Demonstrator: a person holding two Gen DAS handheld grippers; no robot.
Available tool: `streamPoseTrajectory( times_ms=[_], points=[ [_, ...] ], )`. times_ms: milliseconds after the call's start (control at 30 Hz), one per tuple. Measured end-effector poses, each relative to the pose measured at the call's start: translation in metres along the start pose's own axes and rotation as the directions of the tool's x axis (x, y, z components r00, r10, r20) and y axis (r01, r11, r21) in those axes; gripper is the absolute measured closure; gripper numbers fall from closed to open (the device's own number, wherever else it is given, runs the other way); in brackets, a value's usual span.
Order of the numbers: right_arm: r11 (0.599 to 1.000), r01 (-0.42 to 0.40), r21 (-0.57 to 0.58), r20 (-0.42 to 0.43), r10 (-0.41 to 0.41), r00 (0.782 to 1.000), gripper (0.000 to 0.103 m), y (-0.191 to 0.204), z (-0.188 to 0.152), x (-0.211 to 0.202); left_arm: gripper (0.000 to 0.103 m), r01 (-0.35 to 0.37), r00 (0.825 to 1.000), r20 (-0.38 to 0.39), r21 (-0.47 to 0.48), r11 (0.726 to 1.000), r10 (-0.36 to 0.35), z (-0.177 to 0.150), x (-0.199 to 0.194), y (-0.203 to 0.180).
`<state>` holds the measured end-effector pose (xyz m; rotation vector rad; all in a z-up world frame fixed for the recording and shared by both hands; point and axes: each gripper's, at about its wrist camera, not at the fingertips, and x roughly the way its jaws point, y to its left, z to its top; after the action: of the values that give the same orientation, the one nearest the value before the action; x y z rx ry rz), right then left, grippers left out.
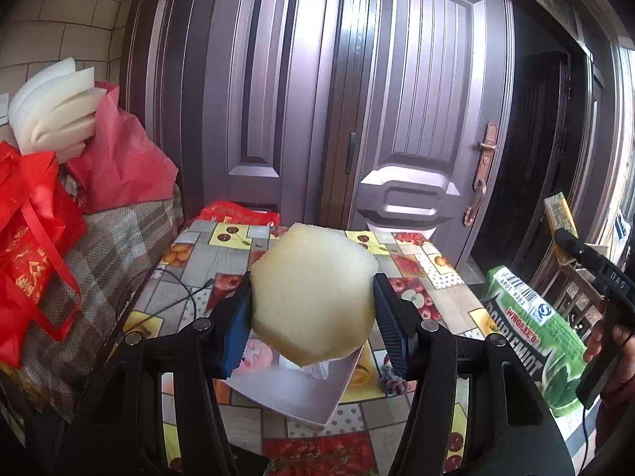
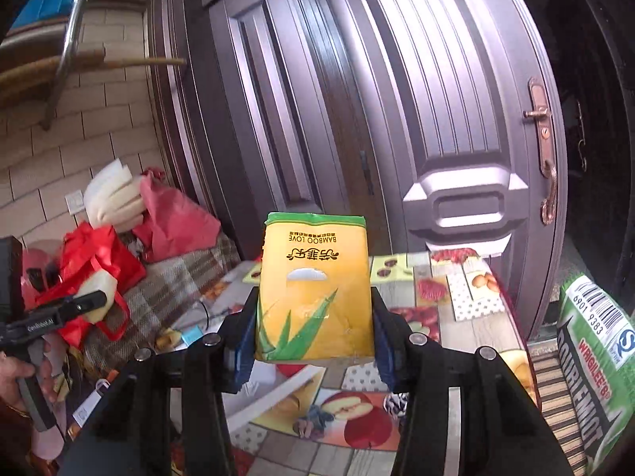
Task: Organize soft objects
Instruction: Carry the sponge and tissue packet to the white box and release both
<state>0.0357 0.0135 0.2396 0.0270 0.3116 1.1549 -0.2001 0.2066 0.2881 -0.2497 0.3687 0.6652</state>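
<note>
A pale yellow hexagonal sponge [image 1: 313, 297] is squeezed between the blue pads of my left gripper [image 1: 311, 317], held up above the fruit-patterned table [image 1: 436, 277]. My right gripper [image 2: 314, 309] is shut on a yellow tissue pack [image 2: 313, 269] printed BAMBOO LOVE, also raised over the table. In the right wrist view the left gripper and its sponge [image 2: 101, 293] show at the far left. In the left wrist view the tissue pack [image 1: 559, 214] shows at the far right, above a hand on the gripper's handle.
A white shallow box [image 1: 293, 392] lies on the table under the sponge, with a dark scrunchie [image 1: 391, 382] beside it. A large green Doublemint pack [image 2: 595, 357] stands at the right edge. Red bags [image 1: 35, 246] and white foam pieces [image 1: 51, 107] pile on the left. Doors [image 1: 416, 99] close off the back.
</note>
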Motion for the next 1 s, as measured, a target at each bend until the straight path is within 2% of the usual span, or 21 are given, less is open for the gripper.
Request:
streamPoseTrajectory(
  times_ms=[133,200,300,533,1000],
  points=[
    [1.0,-0.026,-0.009,0.185,0.027,0.982,0.054,0.021,0.04,-0.039,0.046,0.014,0.999,0.044,-0.003,1.0,-0.014,0.013,-0.018,0.007],
    [0.999,-0.036,-0.013,0.234,0.038,0.972,0.054,0.029,0.048,-0.049,0.046,0.014,0.999,0.045,0.001,1.0,-0.014,0.016,-0.02,0.012],
    [0.998,-0.058,-0.014,0.262,0.059,0.963,0.054,0.042,0.05,-0.049,0.046,0.005,0.999,0.045,0.01,1.0,-0.005,0.018,-0.02,0.019],
    [0.996,-0.088,-0.032,0.224,0.093,0.97,0.054,0.072,0.047,-0.033,0.046,-0.001,0.998,0.059,-0.009,1.0,0.002,0.017,-0.021,0.04],
    [0.987,-0.125,-0.1,0.151,0.139,0.979,0.054,0.102,0.048,0.002,0.046,0.005,1.0,0.03,-0.052,0.999,-0.004,0.009,0.007,0.059]
  ],
)
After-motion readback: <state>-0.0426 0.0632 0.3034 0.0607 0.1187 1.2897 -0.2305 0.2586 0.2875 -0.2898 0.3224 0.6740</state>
